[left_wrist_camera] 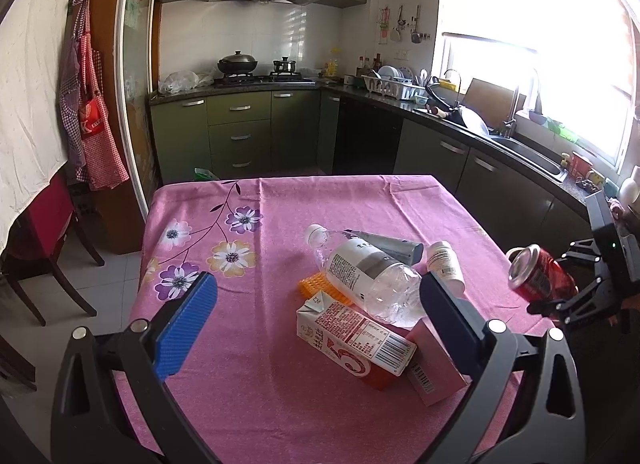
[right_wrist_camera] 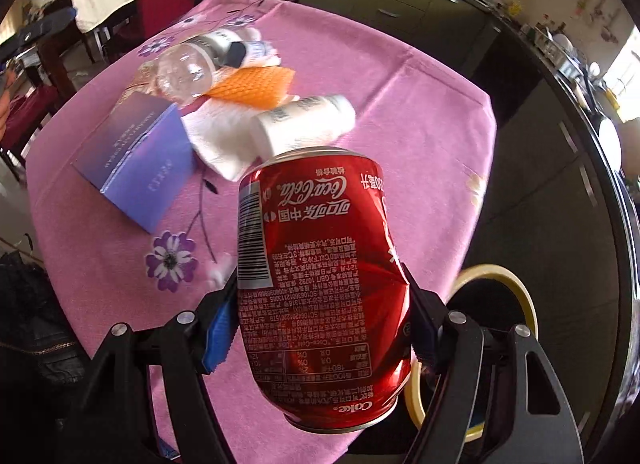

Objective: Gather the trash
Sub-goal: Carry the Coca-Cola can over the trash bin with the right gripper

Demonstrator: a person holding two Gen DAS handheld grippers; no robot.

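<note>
Two grippers: right gripper [right_wrist_camera: 320, 328] jaws clamped on dented red can [right_wrist_camera: 320, 284], lifted off tabletop [right_wrist_camera: 420, 124] edge near bin [right_wrist_camera: 496, 276]; left gripper [left_wrist_camera: 316, 316] jaws spread, empty, over bottle [left_wrist_camera: 360, 272]; crumpled can could slip, missing bin.

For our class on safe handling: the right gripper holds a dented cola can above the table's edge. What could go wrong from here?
1. The right gripper pinches the cola can only at its crumpled waist, so it could slip and miss the yellow-rimmed bin below.
2. Leftover drink might spill onto the pink tablecloth, since the can is tilted.
3. The plastic bottle lies across the milk carton and may roll off when either is lifted.
</note>
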